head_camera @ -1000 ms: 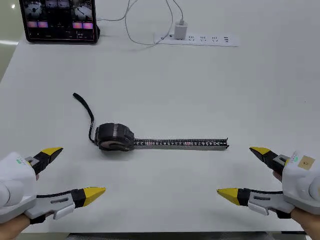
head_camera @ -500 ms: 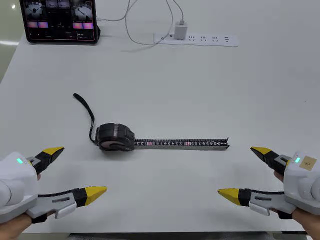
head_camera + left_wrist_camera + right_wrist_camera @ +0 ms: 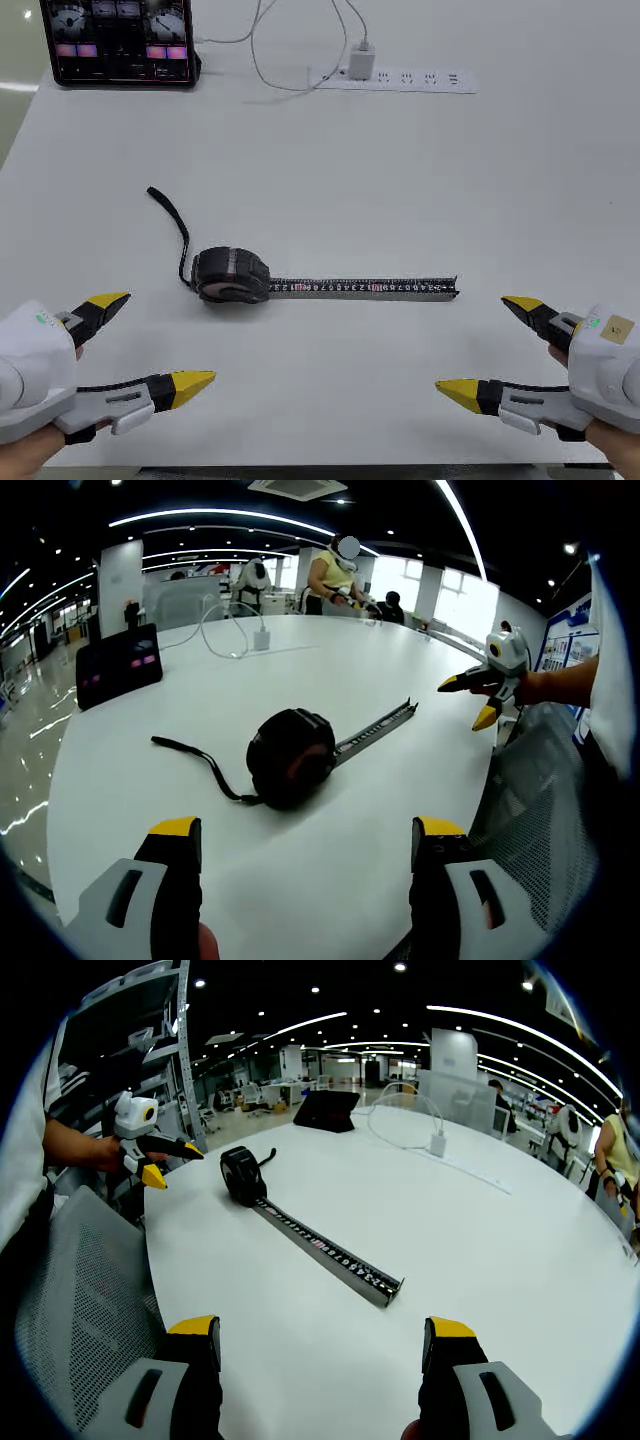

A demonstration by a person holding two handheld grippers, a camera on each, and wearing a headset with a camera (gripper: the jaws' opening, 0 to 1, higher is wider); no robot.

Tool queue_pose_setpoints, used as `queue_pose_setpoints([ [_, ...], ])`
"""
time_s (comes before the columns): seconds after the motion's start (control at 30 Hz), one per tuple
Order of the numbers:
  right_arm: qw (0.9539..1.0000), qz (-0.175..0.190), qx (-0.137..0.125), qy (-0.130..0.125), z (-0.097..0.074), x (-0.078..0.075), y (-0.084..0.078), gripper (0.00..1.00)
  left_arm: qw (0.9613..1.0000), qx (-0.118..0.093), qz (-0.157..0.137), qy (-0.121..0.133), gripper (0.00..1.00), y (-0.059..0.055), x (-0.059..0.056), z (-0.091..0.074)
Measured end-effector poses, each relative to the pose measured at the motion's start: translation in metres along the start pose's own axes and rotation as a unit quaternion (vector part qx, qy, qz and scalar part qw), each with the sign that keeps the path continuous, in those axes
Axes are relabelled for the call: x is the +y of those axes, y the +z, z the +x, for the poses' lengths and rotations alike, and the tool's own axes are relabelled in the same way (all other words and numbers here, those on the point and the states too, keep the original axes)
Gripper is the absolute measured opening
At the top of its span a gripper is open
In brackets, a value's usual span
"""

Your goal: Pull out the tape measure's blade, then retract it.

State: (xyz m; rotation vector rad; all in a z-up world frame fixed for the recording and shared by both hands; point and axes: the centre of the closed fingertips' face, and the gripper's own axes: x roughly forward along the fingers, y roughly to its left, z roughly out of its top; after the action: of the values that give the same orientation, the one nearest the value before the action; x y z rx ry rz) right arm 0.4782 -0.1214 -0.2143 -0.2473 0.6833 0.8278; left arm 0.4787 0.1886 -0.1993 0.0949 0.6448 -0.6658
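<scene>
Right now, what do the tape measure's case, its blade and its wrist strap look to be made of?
Dark rounded tape measure case: likely matte plastic or rubber, dull with faint sheen. Long flat grey printed blade: probably coated steel; it lies straight and stiff. Thin black wrist strap: seemingly woven cord; it curves limply.

A white desk spans the head view. At its 11 o'clock corner a dark tablet stands propped, its screen lit with dials and pink bars. Toward 12 o'clock a white power strip lies flat near the far edge, with a white charger plugged into its left end. A thin white cable loops on the desk between charger and tablet. In the left gripper view a grey mesh chair sits at 3 o'clock against the desk's edge, and a person in a yellow top stands beyond the far rim at 12 o'clock.
</scene>
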Motion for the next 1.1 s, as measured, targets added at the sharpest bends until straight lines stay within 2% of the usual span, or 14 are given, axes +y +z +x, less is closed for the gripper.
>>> queue_pose_setpoints([
  [0.37, 1.0, 0.0, -0.002, 0.0, 0.001, -0.001, 0.002, 0.81, 0.9998, 0.002, -0.017, 0.01, 0.84, 0.003, -0.003, 0.014],
  [0.73, 1.0, 0.002, -0.004, 0.001, 0.002, -0.001, 0.003, 0.81, 0.9992, -0.006, -0.036, 0.013, 0.83, 0.013, -0.005, 0.032],
  [1.1, 1.0, 0.006, -0.007, 0.0, 0.002, -0.002, 0.004, 0.8, 0.9991, -0.004, -0.042, 0.004, 0.82, 0.018, -0.012, 0.049],
])
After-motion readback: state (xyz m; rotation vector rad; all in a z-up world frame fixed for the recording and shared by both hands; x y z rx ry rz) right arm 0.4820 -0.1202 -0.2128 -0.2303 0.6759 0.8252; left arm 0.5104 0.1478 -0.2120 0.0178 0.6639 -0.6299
